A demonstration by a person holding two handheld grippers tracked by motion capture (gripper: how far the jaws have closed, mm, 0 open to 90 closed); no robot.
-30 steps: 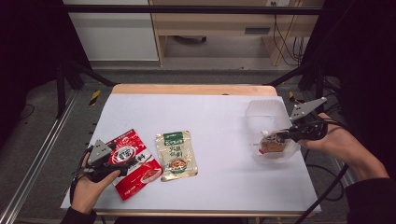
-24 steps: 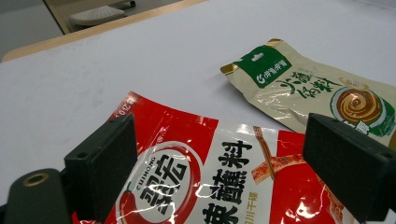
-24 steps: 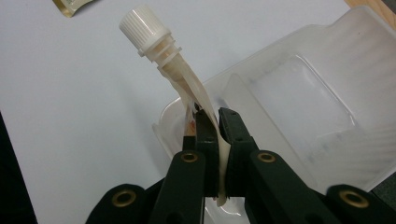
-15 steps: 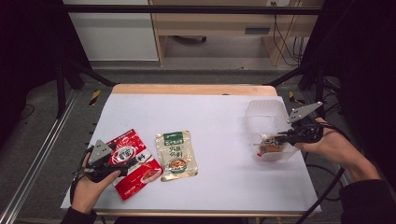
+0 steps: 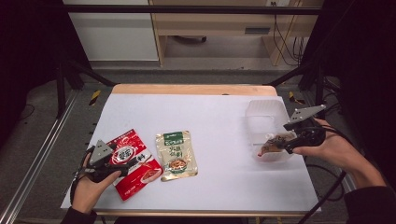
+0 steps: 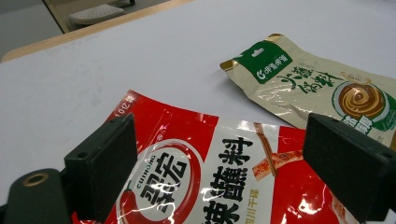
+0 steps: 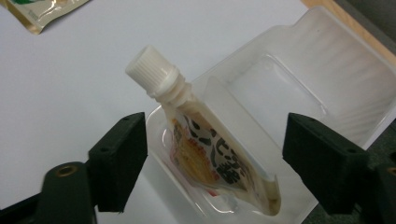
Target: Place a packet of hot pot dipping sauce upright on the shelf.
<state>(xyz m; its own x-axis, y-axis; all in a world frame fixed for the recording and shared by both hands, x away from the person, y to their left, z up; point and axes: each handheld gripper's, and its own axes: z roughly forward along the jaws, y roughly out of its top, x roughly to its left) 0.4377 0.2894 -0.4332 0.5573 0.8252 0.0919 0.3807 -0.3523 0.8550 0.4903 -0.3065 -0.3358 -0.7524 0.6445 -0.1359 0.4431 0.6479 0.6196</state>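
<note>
At lower left the left gripper (image 5: 122,164) hovers with jaws wide over the red packet (image 5: 135,161) on the bench, while at right the right gripper (image 7: 215,163), jaws wide, should back away slowly, leaving the spouted pouch (image 7: 210,149) inside the clear tray (image 7: 345,79).

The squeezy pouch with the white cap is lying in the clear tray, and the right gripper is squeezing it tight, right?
Not quite. The squeezy pouch does lie in the clear tray, but the right gripper is not squeezing it: the right gripper view shows its jaws wide open, one on each side of the pouch, apart from it.
</note>
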